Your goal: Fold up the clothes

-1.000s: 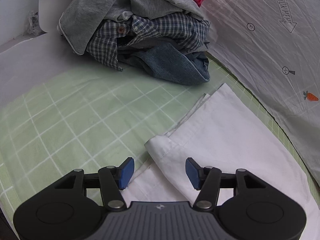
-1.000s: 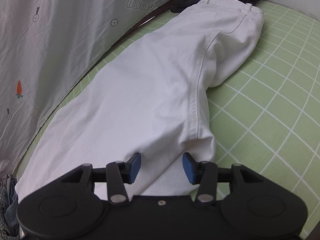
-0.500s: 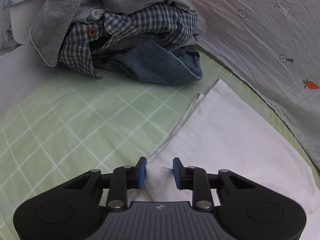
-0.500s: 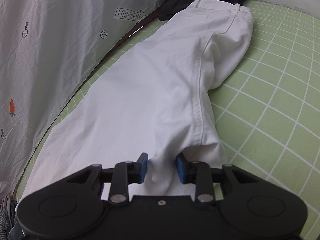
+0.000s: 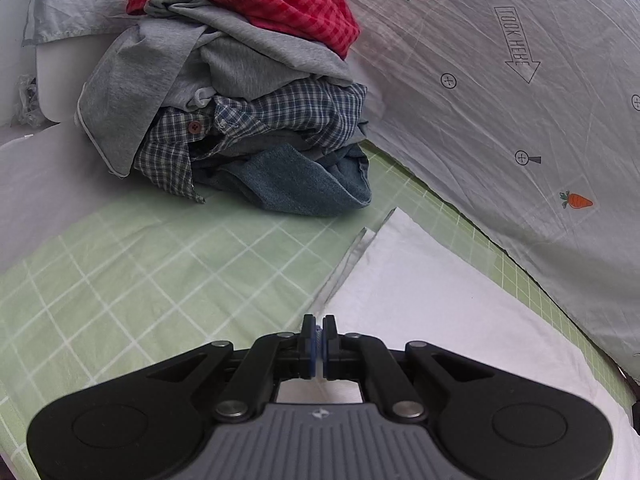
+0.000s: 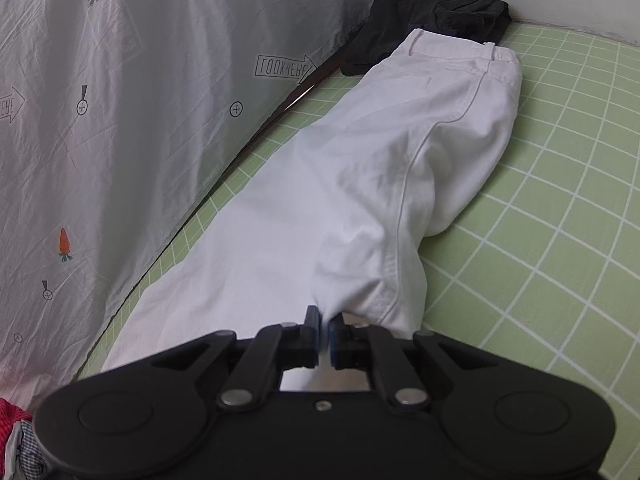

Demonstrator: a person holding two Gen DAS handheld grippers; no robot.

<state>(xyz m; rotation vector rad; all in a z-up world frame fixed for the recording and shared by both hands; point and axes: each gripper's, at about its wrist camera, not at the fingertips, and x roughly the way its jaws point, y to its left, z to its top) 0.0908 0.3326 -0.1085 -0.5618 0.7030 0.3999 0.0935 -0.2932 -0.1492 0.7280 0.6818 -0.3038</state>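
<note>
White trousers (image 6: 360, 184) lie lengthwise on a green checked sheet (image 6: 560, 240), waistband at the far end, legs stacked. In the left wrist view their hem end (image 5: 420, 280) lies flat near a clothes pile. My left gripper (image 5: 319, 334) is shut on the near edge of the trouser leg by the hem. My right gripper (image 6: 325, 328) is shut on a fold of the trousers at the seat seam, the cloth bunched up between the pads.
A pile of unfolded clothes (image 5: 248, 120), red, grey, checked and denim, sits beyond the hem. A grey printed bedcover (image 5: 520, 100) runs along the far side of the trousers. A dark garment (image 6: 432, 20) lies beyond the waistband. Green sheet (image 5: 140, 272) spreads to the left.
Both grippers were open over the trousers' near edge a second ago. Both have closed on the white cloth, and both views have lifted a little.
</note>
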